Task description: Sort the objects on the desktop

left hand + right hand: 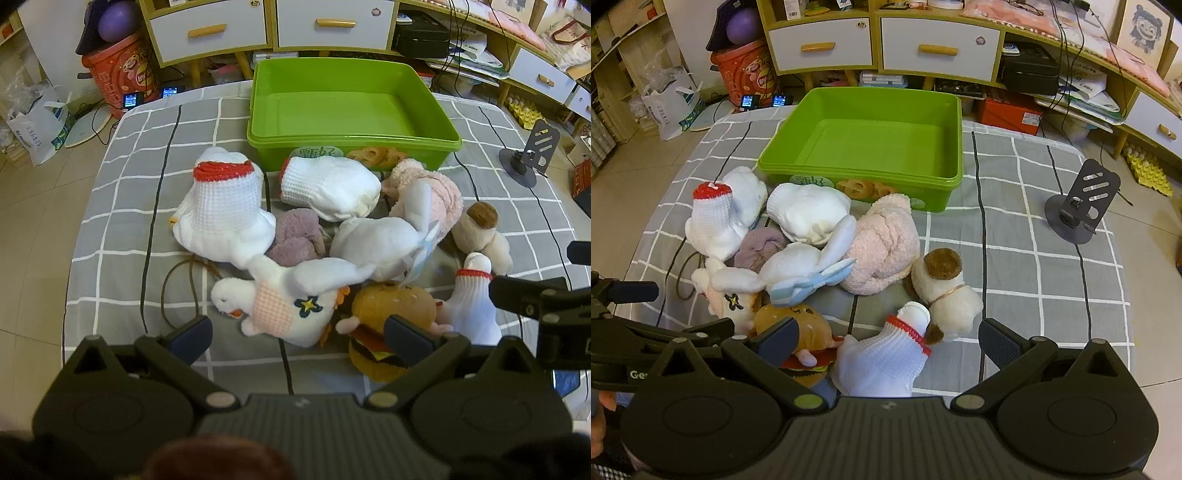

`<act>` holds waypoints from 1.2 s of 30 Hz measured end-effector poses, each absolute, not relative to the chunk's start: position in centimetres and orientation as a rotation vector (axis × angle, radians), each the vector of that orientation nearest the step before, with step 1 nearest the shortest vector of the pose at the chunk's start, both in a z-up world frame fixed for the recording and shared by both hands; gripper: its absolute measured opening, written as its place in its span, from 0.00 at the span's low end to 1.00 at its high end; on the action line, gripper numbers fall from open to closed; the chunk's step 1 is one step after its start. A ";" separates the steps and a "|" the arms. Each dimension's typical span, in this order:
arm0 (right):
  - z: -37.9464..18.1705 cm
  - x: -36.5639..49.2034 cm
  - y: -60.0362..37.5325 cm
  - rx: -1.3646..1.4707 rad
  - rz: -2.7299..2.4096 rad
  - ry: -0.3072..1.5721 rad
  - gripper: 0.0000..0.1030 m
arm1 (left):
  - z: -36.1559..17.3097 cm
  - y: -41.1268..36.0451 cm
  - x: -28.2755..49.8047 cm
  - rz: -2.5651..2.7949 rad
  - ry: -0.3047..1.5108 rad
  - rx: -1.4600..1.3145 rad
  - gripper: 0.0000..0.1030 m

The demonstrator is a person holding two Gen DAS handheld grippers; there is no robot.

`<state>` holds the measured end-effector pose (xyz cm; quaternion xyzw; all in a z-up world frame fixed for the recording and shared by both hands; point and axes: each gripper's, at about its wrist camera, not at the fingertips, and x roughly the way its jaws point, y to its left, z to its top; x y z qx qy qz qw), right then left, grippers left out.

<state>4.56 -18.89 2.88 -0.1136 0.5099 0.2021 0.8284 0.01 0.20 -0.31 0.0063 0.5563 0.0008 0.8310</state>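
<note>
A pile of soft toys and socks lies on the grey checked tablecloth (122, 192) in front of an empty green bin (347, 107) (871, 136). My left gripper (299, 334) hangs open above a white goose plush (284, 302) and a burger plush (391, 306). My right gripper (886, 341) is open too, over a white sock with a red cuff (882, 354), beside the burger plush (801, 332) and a brown-and-white dog plush (945, 288). Farther back lie two white socks (225, 206) (328, 186), a pink sock roll (882, 247), a purple one (295, 236) and a white-and-blue plush (809, 269).
A dark phone stand (1078, 206) sits on the table's right side. Thin black cables (979, 177) run across the cloth. Behind the table stand white drawers (879, 44), a red bucket (746, 74) and cluttered shelves. Bare cloth shows left and right of the pile.
</note>
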 end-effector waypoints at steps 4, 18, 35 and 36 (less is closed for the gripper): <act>2.9 4.6 -18.9 -0.242 0.430 1.082 1.00 | -0.3 0.2 0.0 0.002 1.180 0.013 1.00; 2.7 4.5 -18.9 -0.245 0.432 1.085 1.00 | -0.4 0.2 0.0 0.003 1.181 0.011 1.00; 2.7 5.0 -19.1 -0.234 0.438 1.089 1.00 | -0.5 1.1 0.5 -0.008 1.178 -0.023 1.00; 2.7 5.2 -19.2 -0.228 0.440 1.092 1.00 | -0.5 1.3 0.6 -0.012 1.174 -0.027 1.00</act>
